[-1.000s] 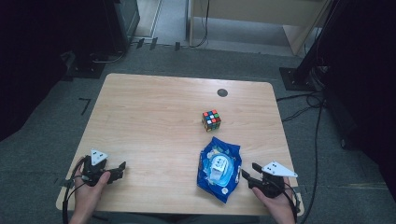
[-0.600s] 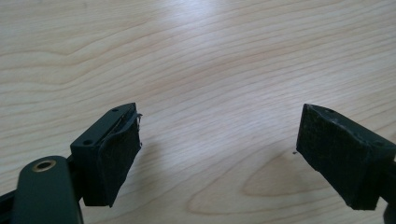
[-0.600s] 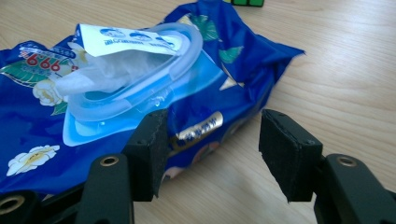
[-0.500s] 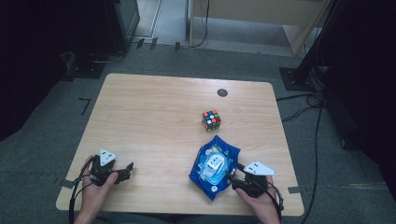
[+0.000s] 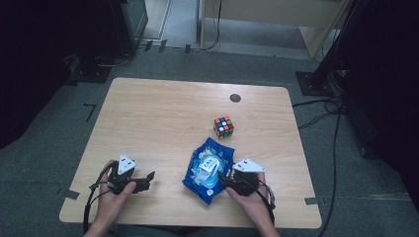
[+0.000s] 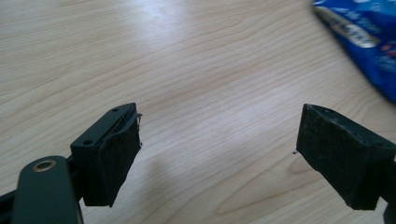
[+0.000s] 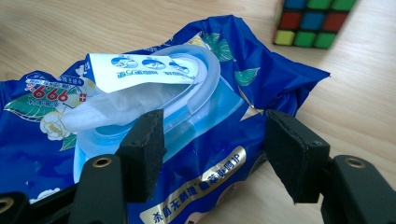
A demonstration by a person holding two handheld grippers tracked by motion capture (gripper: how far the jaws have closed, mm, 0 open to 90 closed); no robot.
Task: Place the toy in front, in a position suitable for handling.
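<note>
A blue pack of wet wipes (image 5: 209, 169) lies on the wooden table (image 5: 163, 118) near its front edge. Its clear plastic lid (image 7: 196, 70) stands open and a white wipe (image 7: 116, 105) pokes out of it. My right gripper (image 5: 228, 178) is open at the pack's right edge, and in the right gripper view (image 7: 215, 144) its jaws straddle the pack's near side. My left gripper (image 5: 146, 178) is open over bare wood at the front left, with nothing between its jaws (image 6: 219, 149). The pack's corner (image 6: 364, 37) shows at the upper right of the left gripper view.
A Rubik's cube (image 5: 224, 127) stands just behind the pack, its bottom rows seen in the right gripper view (image 7: 315, 21). A small dark round mark (image 5: 235, 98) sits near the table's far edge. Black stands and cables surround the table on grey carpet.
My right gripper has moved left up to the wipes pack, which has shifted slightly left. My left gripper has slid a little to the right.
</note>
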